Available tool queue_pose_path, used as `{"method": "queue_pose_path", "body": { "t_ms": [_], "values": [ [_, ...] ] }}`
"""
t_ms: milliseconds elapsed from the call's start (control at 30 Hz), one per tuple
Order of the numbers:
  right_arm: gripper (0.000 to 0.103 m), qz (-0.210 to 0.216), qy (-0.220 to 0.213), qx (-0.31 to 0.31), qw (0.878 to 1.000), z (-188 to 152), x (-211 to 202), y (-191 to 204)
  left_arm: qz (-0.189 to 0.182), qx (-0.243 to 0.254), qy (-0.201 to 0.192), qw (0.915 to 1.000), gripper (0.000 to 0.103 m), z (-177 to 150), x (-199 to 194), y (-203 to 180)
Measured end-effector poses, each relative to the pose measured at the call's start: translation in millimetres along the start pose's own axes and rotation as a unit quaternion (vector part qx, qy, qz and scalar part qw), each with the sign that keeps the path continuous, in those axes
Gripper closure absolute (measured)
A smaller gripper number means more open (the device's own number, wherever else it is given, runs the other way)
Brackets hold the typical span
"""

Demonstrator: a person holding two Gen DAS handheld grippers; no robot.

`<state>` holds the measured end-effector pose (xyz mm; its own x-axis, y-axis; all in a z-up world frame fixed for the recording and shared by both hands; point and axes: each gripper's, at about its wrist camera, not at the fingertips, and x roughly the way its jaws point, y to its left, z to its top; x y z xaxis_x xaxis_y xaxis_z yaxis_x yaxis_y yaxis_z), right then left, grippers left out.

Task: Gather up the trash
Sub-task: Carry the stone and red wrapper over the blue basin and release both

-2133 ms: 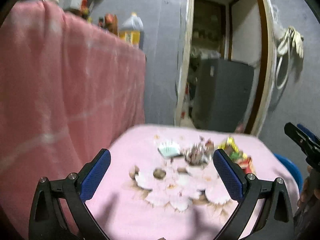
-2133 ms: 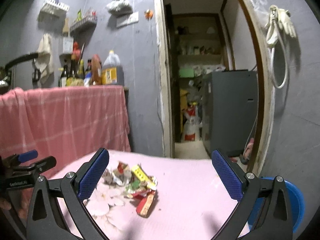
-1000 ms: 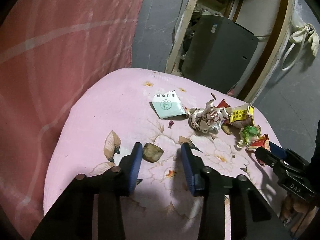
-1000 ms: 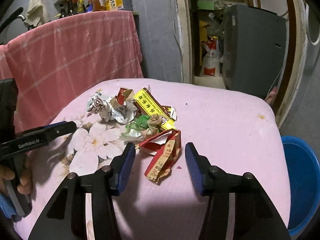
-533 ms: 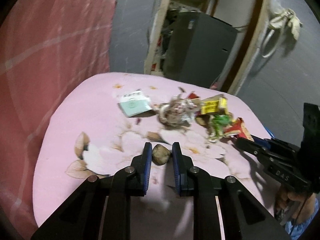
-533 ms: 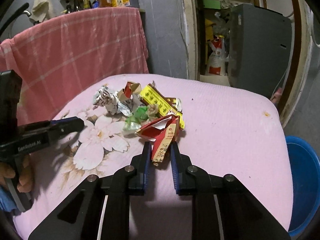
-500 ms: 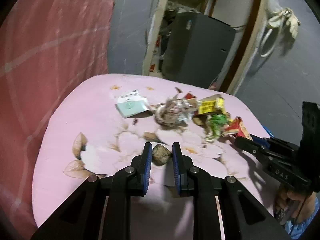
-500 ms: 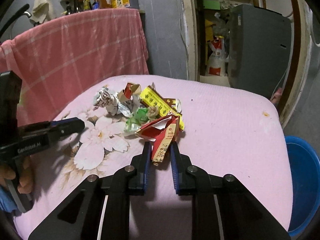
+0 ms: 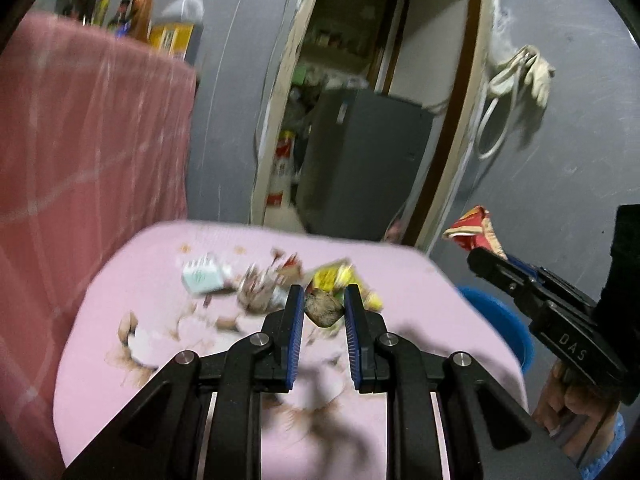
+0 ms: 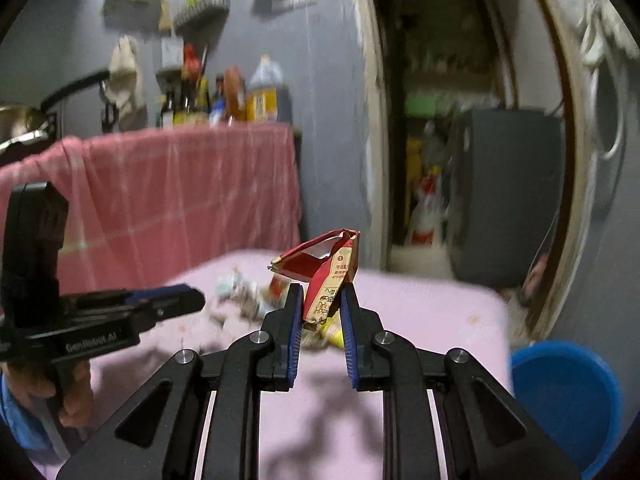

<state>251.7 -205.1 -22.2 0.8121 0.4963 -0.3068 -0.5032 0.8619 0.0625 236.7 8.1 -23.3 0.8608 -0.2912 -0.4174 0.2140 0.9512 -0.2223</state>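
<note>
- Pink floral cloth [image 9: 168, 264] covers the table under both your tools, so that's the floor of the whole scene.
- Closest in, your left gripper [image 9: 320, 308] is pinched on a small brown lump [image 9: 323, 309], held just off the cloth as far as I can tell. The view is blurry, so I can't say what the lump is.
- Your right gripper [image 10: 318, 300] is clamped on the bottom of a red wrapper [image 10: 326, 272], which sticks up above the fingers, clear of the table.
- So my read is you're mid-carry: two pieces picked, neither dropped yet.
- Next move, I'd guess, is swinging both over to the blue bin [image 10: 568, 396], which sits low, past the table's right edge. The right one is nearer. You'd want each piece over the bin's mouth before letting go, since that wrapper is light and could flutter wide.
- Further out on the cloth, a pile [image 9: 280, 284] is left: a pale green packet [image 9: 202, 278], crumpled paper, something yellow. Plenty more trips, I reckon.
- Behind the table on the left hangs a pink checked cloth [image 10: 180, 200] with bottles [image 10: 224, 98] above it.
- Farthest back, a doorway [image 10: 436, 120] opens into a cluttered room with a dark grey cabinet [image 9: 360, 160].
</note>
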Motion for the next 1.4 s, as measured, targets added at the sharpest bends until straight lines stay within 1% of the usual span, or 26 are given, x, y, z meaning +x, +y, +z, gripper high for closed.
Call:
{"method": "queue_pose_path", "body": {
  "t_ms": [100, 167, 233, 367, 500, 567, 767, 933, 1133, 1233, 1300, 1400],
  "values": [
    [0.087, -0.021, -0.045, -0.006, 0.999, 10.1, -21.0, -6.1, -0.003, 0.008, -0.039, 0.9992, 0.087, 12.6, -10.7, -17.6],
    [0.087, -0.037, -0.066, -0.006, 0.997, 16.5, -33.2, -12.5, -0.009, 0.015, -0.067, 0.9976, 0.087, 20.5, -16.6, -33.3],
    [0.087, -0.049, -0.083, -0.002, 0.995, 21.4, -44.5, -21.5, -0.021, 0.014, -0.086, 0.9960, 0.087, 28.3, -17.2, -44.5],
    [0.087, -0.082, -0.114, 0.011, 0.990, 25.6, -71.6, -44.7, -0.041, 0.021, -0.113, 0.9925, 0.086, 37.7, -15.6, -80.3],
    [0.087, -0.120, -0.134, 0.022, 0.983, 25.8, -92.9, -69.5, -0.064, 0.031, -0.120, 0.9903, 0.086, 43.2, -4.6, -114.4],
    [0.087, -0.141, -0.137, 0.028, 0.980, 23.4, -99.3, -81.7, -0.077, 0.029, -0.113, 0.9901, 0.086, 46.1, 5.5, -126.9],
    [0.086, -0.189, -0.125, 0.075, 0.971, 8.7, -111.6, -125.8, -0.110, 0.029, -0.082, 0.9901, 0.087, 50.7, 46.7, -165.0],
    [0.086, -0.220, -0.099, 0.104, 0.965, -11.5, -112.7, -158.2, -0.137, 0.014, -0.039, 0.9897, 0.087, 46.1, 87.0, -192.3],
    [0.086, -0.238, -0.063, 0.148, 0.958, -35.0, -113.7, -191.7, -0.154, 0.020, 0.023, 0.9876, 0.087, 36.7, 130.0, -213.2],
    [0.085, -0.242, -0.047, 0.164, 0.955, -44.3, -113.4, -201.3, -0.160, 0.027, 0.056, 0.9851, 0.086, 29.7, 149.7, -222.6],
    [0.085, -0.243, -0.036, 0.173, 0.954, -49.2, -111.2, -206.3, -0.158, 0.028, 0.075, 0.9842, 0.086, 23.2, 161.8, -226.7],
    [0.083, -0.242, -0.019, 0.181, 0.953, -56.5, -108.0, -210.2, -0.157, 0.021, 0.102, 0.9821, 0.086, 16.5, 177.4, -227.1]
  ]
}}
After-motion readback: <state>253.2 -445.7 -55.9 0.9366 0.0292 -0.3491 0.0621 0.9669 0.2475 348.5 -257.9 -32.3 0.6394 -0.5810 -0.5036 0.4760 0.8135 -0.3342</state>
